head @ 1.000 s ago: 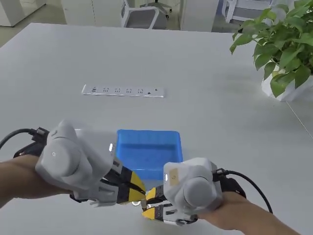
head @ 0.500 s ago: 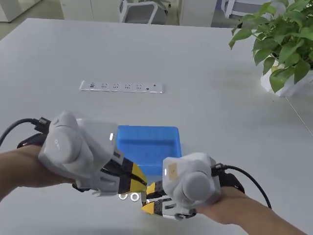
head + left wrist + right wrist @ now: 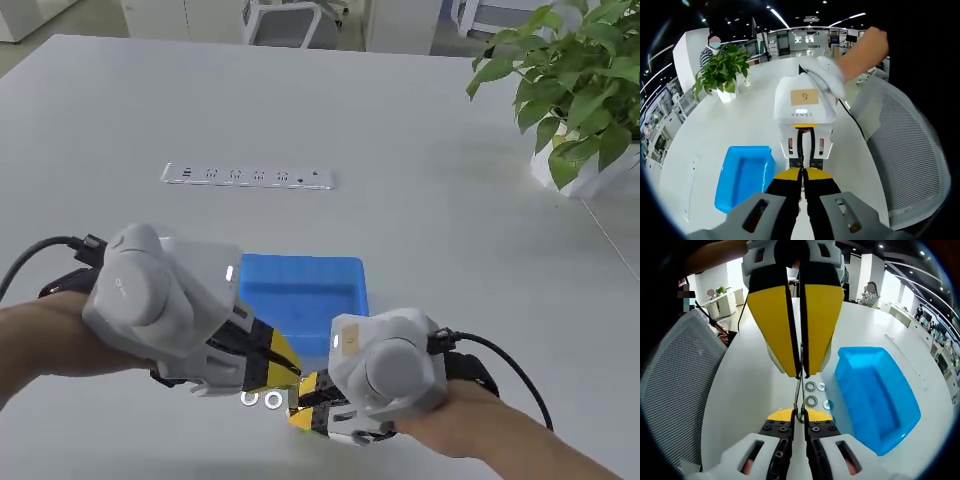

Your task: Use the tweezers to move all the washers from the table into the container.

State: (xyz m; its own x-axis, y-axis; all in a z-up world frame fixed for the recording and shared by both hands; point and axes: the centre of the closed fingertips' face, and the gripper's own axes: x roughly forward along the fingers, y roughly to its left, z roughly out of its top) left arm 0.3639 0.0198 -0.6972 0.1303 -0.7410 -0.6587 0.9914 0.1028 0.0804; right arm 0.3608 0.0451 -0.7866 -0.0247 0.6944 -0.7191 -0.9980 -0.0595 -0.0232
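Four washers lie on the table just beside the blue container, which looks empty, so I judge none moved yet; the left gripper and right gripper each press their jaws together on the tweezers; the right gripper's casing reads "XENSE"; its sticker is illegible.

The left gripper and right gripper are facing tip to tip, both clamping the tweezers between closed jaws.
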